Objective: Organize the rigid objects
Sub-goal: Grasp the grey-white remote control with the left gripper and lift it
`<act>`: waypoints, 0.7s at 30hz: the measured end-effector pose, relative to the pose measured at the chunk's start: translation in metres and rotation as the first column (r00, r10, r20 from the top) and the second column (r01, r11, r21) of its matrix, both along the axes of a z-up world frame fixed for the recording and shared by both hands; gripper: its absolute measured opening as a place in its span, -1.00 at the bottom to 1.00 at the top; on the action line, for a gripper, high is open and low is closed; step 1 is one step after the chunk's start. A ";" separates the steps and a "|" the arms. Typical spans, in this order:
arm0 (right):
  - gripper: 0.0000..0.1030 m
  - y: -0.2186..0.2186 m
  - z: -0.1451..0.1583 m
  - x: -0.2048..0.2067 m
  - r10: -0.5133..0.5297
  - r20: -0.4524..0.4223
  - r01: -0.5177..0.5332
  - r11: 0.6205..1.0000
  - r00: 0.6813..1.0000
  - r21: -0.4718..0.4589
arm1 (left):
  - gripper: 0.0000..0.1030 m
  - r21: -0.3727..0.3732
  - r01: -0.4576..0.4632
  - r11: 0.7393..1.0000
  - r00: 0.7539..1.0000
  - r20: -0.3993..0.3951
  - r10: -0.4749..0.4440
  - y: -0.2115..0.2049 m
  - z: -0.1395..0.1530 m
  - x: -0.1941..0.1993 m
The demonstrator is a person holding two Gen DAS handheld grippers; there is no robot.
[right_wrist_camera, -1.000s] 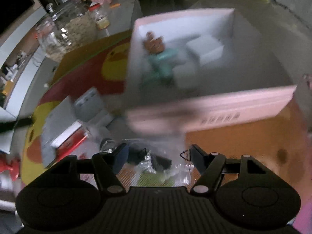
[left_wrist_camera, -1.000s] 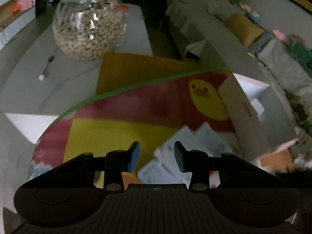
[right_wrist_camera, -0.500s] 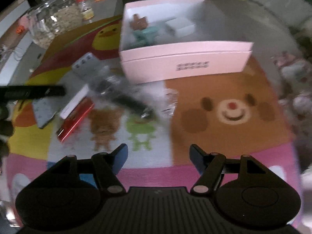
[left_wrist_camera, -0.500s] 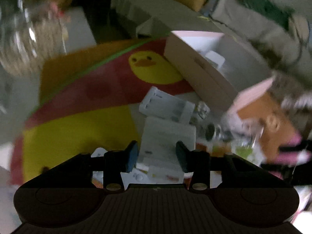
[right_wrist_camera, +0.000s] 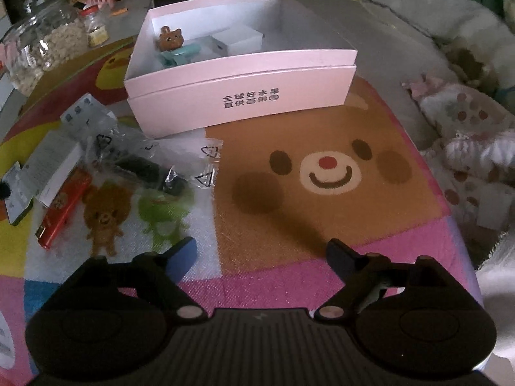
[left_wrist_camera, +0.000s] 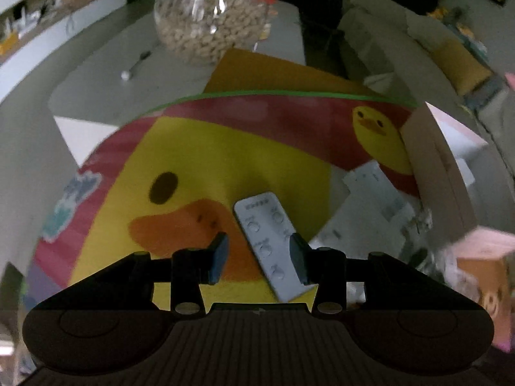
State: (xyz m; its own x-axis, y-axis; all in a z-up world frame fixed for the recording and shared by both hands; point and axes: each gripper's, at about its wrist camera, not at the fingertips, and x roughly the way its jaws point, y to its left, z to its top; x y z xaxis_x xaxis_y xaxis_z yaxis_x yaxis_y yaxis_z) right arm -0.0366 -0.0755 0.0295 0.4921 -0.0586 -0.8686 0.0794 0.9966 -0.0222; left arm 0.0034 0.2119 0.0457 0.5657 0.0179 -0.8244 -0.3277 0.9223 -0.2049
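A white remote control (left_wrist_camera: 270, 244) lies on the cartoon play mat, between the open jaws of my left gripper (left_wrist_camera: 257, 257), not gripped. A pink open box (right_wrist_camera: 244, 103) stands on the mat and holds a bear figure (right_wrist_camera: 170, 38), a teal object and a white box (right_wrist_camera: 241, 40). My right gripper (right_wrist_camera: 260, 254) is open and empty, low over the bear face on the mat. Left of the pink box lie a clear bag with a black item (right_wrist_camera: 145, 164), a white carton (right_wrist_camera: 54, 160) and a red pack (right_wrist_camera: 61, 212).
A glass jar of nuts (left_wrist_camera: 212, 19) stands on the grey table beyond the mat, with a spoon (left_wrist_camera: 135, 64) beside it. The pink box edge (left_wrist_camera: 437, 173) is at the left view's right. Cushions and soft toys (right_wrist_camera: 466, 135) lie to the right.
My left gripper has swung and come down around the white remote. My right gripper has pulled back from the pink box and its jaws stand wider.
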 end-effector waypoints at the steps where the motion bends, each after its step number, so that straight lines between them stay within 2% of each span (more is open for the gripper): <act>1: 0.84 0.000 -0.001 0.000 0.000 0.005 0.000 1.000 1.000 -0.004 | -0.11 0.003 0.010 1.000 1.000 0.001 -0.010 -0.002 -0.002 0.004; 5: 0.99 -0.004 -0.004 0.003 -0.018 0.003 0.018 1.000 1.000 0.006 | -0.11 0.089 0.140 0.986 0.990 -0.011 -0.139 -0.020 -0.004 0.009; 7: 1.00 -0.006 -0.005 0.003 -0.018 0.005 0.017 1.000 1.000 0.016 | -0.10 0.121 0.189 0.975 0.982 -0.004 -0.190 -0.027 -0.005 0.003; 8: 1.00 -0.007 -0.006 0.003 -0.015 0.007 0.015 1.000 1.000 0.018 | -0.03 0.147 0.210 0.967 0.977 -0.003 -0.212 -0.030 -0.005 -0.001; 10: 1.00 -0.006 -0.006 0.002 -0.010 0.012 0.010 1.000 1.000 0.013 | 0.03 0.162 0.219 0.962 0.975 0.003 -0.222 -0.028 -0.007 -0.006; 12: 1.00 -0.005 -0.006 0.002 -0.009 0.011 0.009 1.000 1.000 0.004 | 0.11 0.167 0.195 0.966 0.980 -0.006 -0.197 -0.022 -0.007 -0.009; 15: 1.00 -0.003 -0.006 0.003 -0.018 0.001 0.018 1.000 1.000 0.002 | 0.15 0.215 0.161 0.963 0.987 -0.013 -0.163 -0.016 -0.005 -0.009; 17: 1.00 -0.006 -0.006 0.005 -0.028 -0.012 0.028 0.999 1.000 0.022 | 0.06 0.166 0.144 0.976 0.989 0.003 -0.146 -0.009 -0.005 -0.010; 19: 1.00 -0.008 -0.006 0.005 -0.028 -0.012 0.029 0.999 1.000 0.034 | 0.07 0.106 0.145 0.984 0.989 0.018 -0.147 -0.004 -0.007 -0.009; 21: 1.00 -0.008 -0.007 0.002 -0.026 -0.002 0.026 0.999 1.000 0.032 | 0.10 0.118 0.160 0.980 0.987 0.012 -0.163 -0.007 -0.008 -0.007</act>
